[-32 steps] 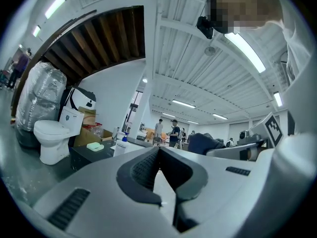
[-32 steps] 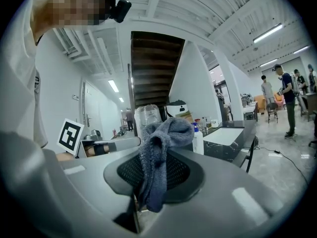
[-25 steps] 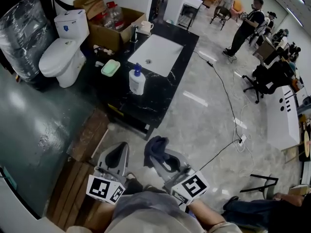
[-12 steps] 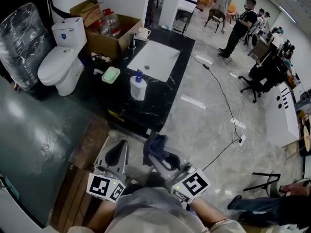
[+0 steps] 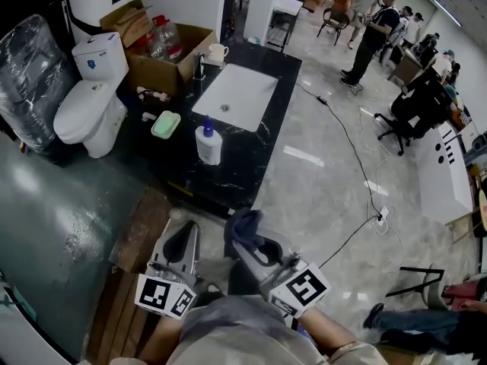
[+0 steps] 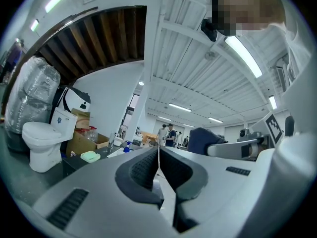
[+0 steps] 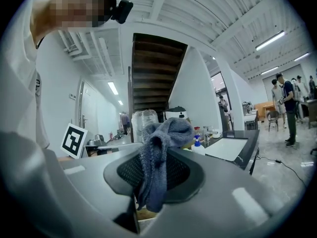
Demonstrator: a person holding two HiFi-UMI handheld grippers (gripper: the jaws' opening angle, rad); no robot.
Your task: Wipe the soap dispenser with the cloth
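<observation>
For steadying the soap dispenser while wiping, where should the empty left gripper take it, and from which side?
Likely by its white body, below the blue pump: the soap dispenser stands upright and the pump looks too narrow to hold steady. Come in level from the counter's near edge; the sink lies behind, a green soap dish to its left.

Black marble table (image 5: pixel 245 157) with inset white sink (image 5: pixel 234 97); green soap dish (image 5: pixel 165 124) on its left side, white mug (image 5: pixel 218 52) at the far end. Alongside, white toilet (image 5: pixel 87 101), open cardboard box (image 5: pixel 163 68) of bottles, plastic-wrapped bundle (image 5: pixel 32 74). Beyond, black cable (image 5: pixel 351 154) across grey floor, people (image 5: pixel 374 33) standing near office chairs (image 5: pixel 415 105).
</observation>
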